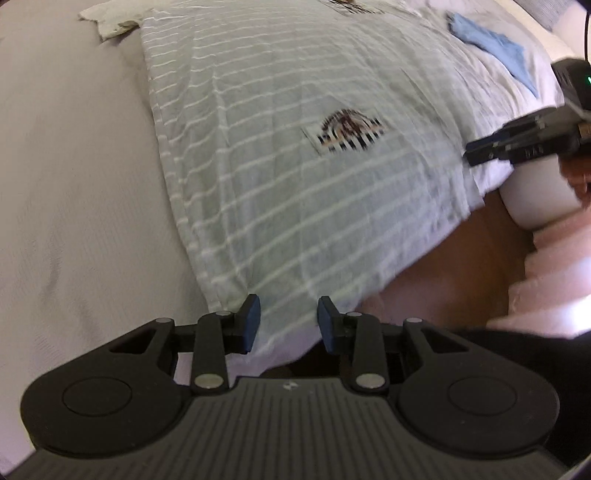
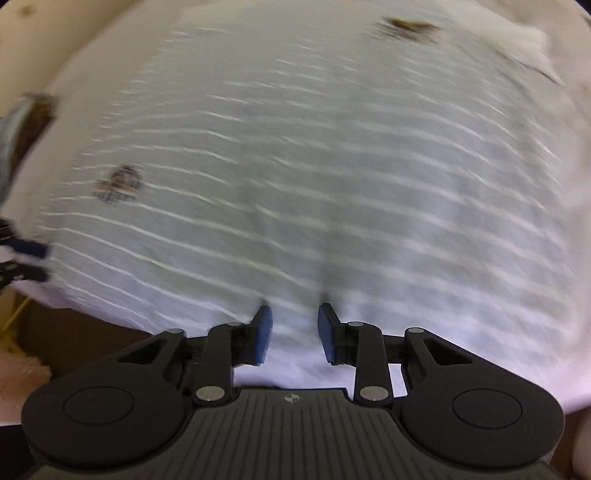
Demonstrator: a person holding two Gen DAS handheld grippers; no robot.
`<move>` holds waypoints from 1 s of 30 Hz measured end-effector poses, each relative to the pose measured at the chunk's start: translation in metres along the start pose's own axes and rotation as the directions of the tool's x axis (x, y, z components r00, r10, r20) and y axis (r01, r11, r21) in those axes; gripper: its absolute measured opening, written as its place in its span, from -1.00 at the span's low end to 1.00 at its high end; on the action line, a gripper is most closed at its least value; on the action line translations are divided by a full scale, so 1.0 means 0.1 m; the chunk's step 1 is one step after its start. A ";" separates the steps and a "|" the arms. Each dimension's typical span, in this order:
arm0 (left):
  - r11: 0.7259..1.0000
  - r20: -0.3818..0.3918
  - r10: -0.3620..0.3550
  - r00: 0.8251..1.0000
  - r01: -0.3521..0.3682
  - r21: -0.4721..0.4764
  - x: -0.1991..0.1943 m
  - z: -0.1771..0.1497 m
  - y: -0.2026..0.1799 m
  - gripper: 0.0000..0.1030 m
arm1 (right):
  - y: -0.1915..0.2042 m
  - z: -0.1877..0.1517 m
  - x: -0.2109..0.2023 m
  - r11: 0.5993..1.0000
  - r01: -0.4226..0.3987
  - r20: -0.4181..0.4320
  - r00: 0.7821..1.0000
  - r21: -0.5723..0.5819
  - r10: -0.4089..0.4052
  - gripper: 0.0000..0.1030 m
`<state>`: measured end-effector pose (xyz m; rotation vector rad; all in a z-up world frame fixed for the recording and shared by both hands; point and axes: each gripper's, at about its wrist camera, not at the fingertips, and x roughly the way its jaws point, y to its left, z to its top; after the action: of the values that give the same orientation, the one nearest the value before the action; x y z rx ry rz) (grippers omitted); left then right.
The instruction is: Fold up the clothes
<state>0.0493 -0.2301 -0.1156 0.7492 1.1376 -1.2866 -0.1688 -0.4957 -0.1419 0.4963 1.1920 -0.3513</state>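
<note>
One pale green, white-striped cotton shirt [image 1: 295, 177] lies spread flat on the bed [image 1: 66, 184]; both tongs open, holding nothing.

Left tongs [image 1: 289, 324] at the hem corner; right tongs [image 2: 295, 332] over the hem. Only the left view shows one blue cloth [image 1: 495, 48] and one cream cloth [image 1: 107, 18] farther back.
</note>
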 end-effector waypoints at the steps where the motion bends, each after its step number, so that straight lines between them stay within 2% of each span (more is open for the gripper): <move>1: 1.000 -0.001 -0.005 1.000 0.005 0.013 -0.04 -0.03 0.01 -0.44 | -0.03 -0.02 -0.06 0.999 0.024 -0.005 1.000 0.035 -0.023 -0.38; 4: 1.000 0.014 -0.017 1.000 0.017 0.026 -0.16 -0.06 0.04 -0.43 | -0.03 0.00 -0.27 0.995 0.025 0.037 0.999 0.100 -0.029 -0.31; 7: 0.999 0.042 -0.010 0.999 0.008 0.040 -0.27 0.07 0.07 -0.43 | 0.06 0.17 -0.39 0.994 0.012 0.078 0.997 0.105 -0.021 -0.18; 10: 0.999 0.075 0.017 0.997 -0.020 0.047 -0.35 0.28 0.12 -0.42 | 0.06 0.38 -0.47 0.997 -0.014 0.110 0.994 0.079 0.005 -0.16; 14: 0.995 0.134 0.076 0.988 -0.084 0.059 -0.49 0.66 0.26 -0.35 | 0.24 0.68 -0.61 0.999 -0.030 0.162 0.986 -0.024 0.033 -0.06; 17: 0.989 0.169 0.120 0.978 -0.133 0.070 -0.53 0.95 0.54 -0.25 | 0.49 1.00 -0.66 0.989 -0.030 0.202 0.978 -0.145 0.059 -0.04; 22: 0.973 0.229 0.191 0.955 -0.215 0.083 -0.61 1.45 1.01 -0.23 | 1.00 1.58 -0.70 0.963 -0.042 0.257 0.960 -0.267 0.113 0.06; 26: 0.946 0.264 0.214 0.940 -0.267 0.184 -0.53 1.93 1.52 -0.23 | 1.48 2.03 -0.56 0.952 -0.028 0.285 0.951 -0.304 0.118 0.07; 28: 0.922 0.279 0.217 0.935 -0.290 0.257 -0.42 2.21 1.83 -0.23 | 1.71 2.25 -0.43 0.952 -0.009 0.294 0.950 -0.306 0.103 0.07; 30: 0.885 0.289 0.215 0.933 -0.311 0.346 -0.30 2.48 2.12 -0.23 | 1.94 2.47 -0.29 0.953 0.015 0.301 0.950 -0.303 0.081 0.07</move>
<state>0.3129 -0.4104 -0.0438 0.9712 0.5607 -1.3387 0.1164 -0.4658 -0.0097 0.1842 0.9074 -0.2028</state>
